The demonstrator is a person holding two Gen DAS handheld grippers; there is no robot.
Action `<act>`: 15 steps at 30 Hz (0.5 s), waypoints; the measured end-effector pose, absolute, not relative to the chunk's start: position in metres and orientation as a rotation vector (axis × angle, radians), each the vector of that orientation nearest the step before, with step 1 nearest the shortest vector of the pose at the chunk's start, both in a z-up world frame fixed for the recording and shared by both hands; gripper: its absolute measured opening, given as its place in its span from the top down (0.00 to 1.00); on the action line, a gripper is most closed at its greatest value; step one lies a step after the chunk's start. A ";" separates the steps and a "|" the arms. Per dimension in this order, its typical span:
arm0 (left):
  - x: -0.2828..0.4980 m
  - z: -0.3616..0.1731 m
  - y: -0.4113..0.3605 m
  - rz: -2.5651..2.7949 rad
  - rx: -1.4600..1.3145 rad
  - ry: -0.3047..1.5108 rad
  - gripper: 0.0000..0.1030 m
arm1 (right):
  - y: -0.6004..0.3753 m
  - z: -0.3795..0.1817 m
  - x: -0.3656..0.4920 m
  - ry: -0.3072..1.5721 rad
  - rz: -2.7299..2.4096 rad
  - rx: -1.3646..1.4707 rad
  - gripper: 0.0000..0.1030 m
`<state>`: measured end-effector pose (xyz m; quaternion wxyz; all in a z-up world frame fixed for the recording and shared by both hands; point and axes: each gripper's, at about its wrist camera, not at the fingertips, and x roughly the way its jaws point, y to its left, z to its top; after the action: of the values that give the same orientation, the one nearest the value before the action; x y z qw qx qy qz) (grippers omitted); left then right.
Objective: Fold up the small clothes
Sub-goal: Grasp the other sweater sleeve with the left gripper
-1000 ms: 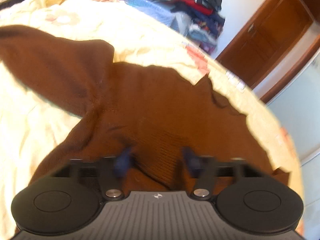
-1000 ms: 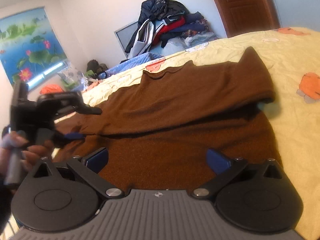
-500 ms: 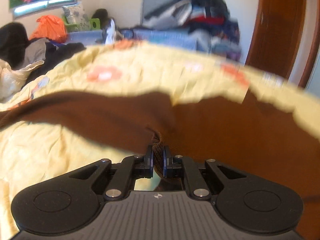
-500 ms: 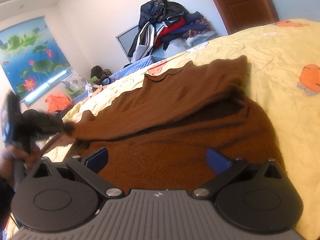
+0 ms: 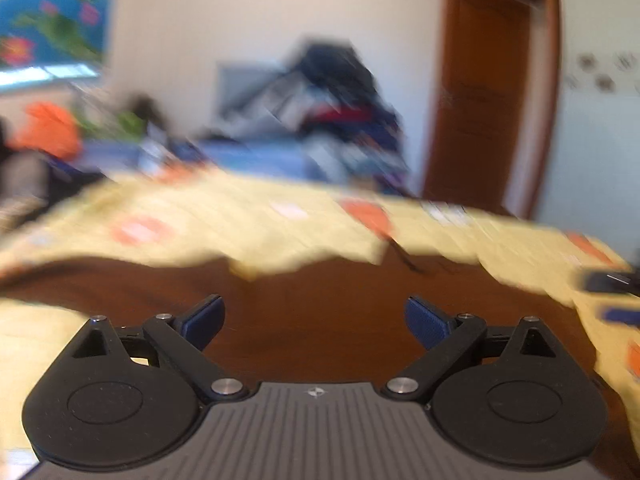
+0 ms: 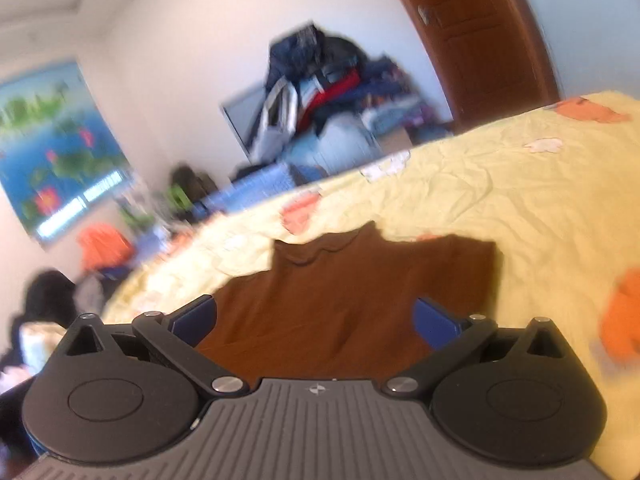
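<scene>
A brown knit sweater [image 6: 352,292] lies flat on the yellow bedsheet [image 6: 520,200], its collar at the far end. It also shows, blurred, in the left wrist view [image 5: 320,312]. My left gripper [image 5: 315,322] is open and empty just above the sweater. My right gripper [image 6: 315,320] is open and empty over the sweater's near part. The right gripper's tip [image 5: 608,280] shows at the right edge of the left wrist view.
A pile of clothes [image 6: 328,92] stands against the far wall beyond the bed. A brown wooden door [image 6: 480,32] is at the right. Orange and dark items [image 6: 100,248] lie off the bed's left side. The sheet has orange prints [image 6: 624,312].
My left gripper was shut on a fold of the sweater half a second ago; it has let go and opened. Both cameras have swung, and the sweater now lies narrower.
</scene>
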<state>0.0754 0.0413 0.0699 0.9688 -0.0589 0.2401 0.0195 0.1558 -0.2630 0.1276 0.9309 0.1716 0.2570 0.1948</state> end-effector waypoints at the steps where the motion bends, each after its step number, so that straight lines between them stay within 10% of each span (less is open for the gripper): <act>1: 0.094 0.060 0.038 0.035 -0.134 0.559 0.05 | -0.255 0.122 0.173 0.564 0.396 0.313 0.00; 5: 0.136 0.019 0.056 0.038 -0.219 0.764 0.05 | -0.246 0.078 0.204 0.689 0.309 0.132 0.00; 15: 0.088 0.034 0.096 0.014 -0.108 0.599 0.01 | -0.246 0.059 0.179 0.610 0.252 -0.065 0.00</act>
<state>0.0876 0.0961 0.0337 0.9540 -0.0532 0.2951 0.0068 0.1794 -0.2457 0.0588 0.9456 -0.0318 0.2994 0.1236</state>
